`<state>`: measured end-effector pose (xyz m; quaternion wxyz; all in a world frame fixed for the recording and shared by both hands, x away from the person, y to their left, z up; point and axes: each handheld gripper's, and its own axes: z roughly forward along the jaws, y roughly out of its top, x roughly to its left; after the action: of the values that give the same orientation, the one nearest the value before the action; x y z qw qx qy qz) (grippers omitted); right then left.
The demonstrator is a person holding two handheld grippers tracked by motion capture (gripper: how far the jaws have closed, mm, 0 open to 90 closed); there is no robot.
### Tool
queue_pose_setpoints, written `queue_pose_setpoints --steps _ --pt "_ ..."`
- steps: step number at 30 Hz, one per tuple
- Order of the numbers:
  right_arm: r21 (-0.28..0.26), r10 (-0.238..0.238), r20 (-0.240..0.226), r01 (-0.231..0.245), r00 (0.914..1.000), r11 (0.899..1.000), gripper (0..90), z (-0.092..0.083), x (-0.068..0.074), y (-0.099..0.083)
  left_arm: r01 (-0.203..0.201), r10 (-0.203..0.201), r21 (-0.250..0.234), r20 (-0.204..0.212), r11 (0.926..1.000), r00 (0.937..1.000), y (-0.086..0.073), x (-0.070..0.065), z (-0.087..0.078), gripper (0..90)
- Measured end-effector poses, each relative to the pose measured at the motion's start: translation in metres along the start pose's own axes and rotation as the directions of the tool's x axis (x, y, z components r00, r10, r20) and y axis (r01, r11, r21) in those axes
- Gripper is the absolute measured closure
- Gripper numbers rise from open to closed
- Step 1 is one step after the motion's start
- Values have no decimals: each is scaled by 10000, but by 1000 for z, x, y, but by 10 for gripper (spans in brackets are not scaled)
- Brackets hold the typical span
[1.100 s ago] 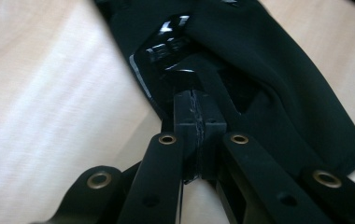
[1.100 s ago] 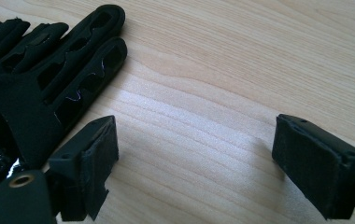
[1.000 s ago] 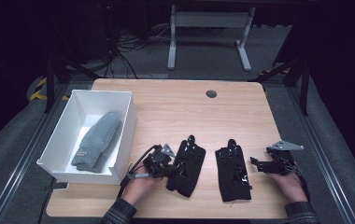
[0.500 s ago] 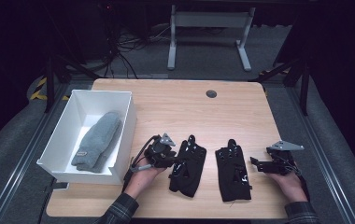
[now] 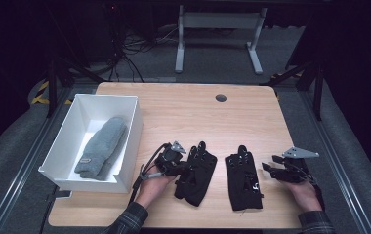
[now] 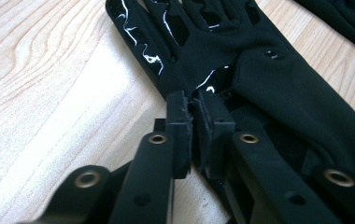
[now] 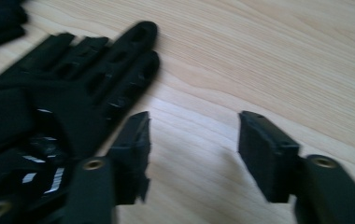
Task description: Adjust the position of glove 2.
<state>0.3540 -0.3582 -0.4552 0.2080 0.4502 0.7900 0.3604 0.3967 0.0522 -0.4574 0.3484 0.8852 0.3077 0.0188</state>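
Left tongs pinching left glove; right tongs agape, empty.

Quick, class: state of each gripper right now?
Left gripper: shut on the left black glove.
Right gripper: open, holding nothing, beside the right black glove.

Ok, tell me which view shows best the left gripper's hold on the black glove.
The left gripper view: its jaws pinch the edge of the left glove up close. The high view shows the left gripper at that glove, pinch unclear.
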Motion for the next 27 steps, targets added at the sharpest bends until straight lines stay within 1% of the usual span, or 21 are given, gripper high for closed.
queue_pose_setpoints --steps 1,4,5,6,7,8,9,10,13,17,18,19,23,25,27 --pt "0 -57 -207 57 9998 10000 595 -2 2 0 21 -21 -9 -7 10000 10000 0 0 0 868" --pt "3 -348 -854 350 9957 9994 740 -6 10 0 159 -159 -107 -25 9998 9999 0 0 -2 876" --pt "21 -430 -1039 435 9937 9991 777 -7 13 0 230 -229 -172 80 9996 9997 0 1 -4 878" --pt "88 -581 -1233 596 9907 9982 834 -10 18 -1 403 -397 -333 195 9986 9990 0 2 -6 878" --pt "117 -675 -1419 699 9876 9975 860 -11 21 -2 460 -449 -421 256 9981 9987 0 3 -7 879" --pt "117 -675 -1419 699 9876 9975 860 -11 21 -2 460 -449 -421 256 9981 9987 0 3 -7 879" --pt "138 -725 -1573 756 9849 9970 876 -12 22 -3 562 -547 -544 291 9969 9981 0 4 -10 879" --pt "174 -788 -1783 833 9808 9964 892 -12 24 -3 607 -588 -563 338 9966 9977 0 5 -11 879" --pt "303 -916 -2066 999 9741 9945 898 -10 27 -4 799 -758 -780 540 9938 9957 0 6 -16 879" --pt "404 -989 -2277 1109 9687 9930 900 -7 30 -2 890 -822 -979 715 9912 9940 0 7 -22 879" --pt "406 -1018 -2383 1147 9658 9926 900 -6 30 -2 939 -860 -1029 788 9903 9932 1 7 -23 879" --pt "448 -1043 -2377 1182 9657 9920 900 -5 31 -2 953 -865 -1083 828 9895 9928 1 8 -24 880" --pt "536 -1091 -2559 1267 9605 9905 900 -2 34 -1 1033 -915 -1179 1012 9876 9907 2 6 -27 880" --pt "577 -1166 -2633 1362 9577 9890 900 0 36 0 1019 -884 -1160 1155 9880 9894 3 5 -28 880" --pt "616 -1199 -2740 1418 9542 9880 900 2 40 1 1004 -861 -1180 1205 9879 9890 4 3 -30 880"
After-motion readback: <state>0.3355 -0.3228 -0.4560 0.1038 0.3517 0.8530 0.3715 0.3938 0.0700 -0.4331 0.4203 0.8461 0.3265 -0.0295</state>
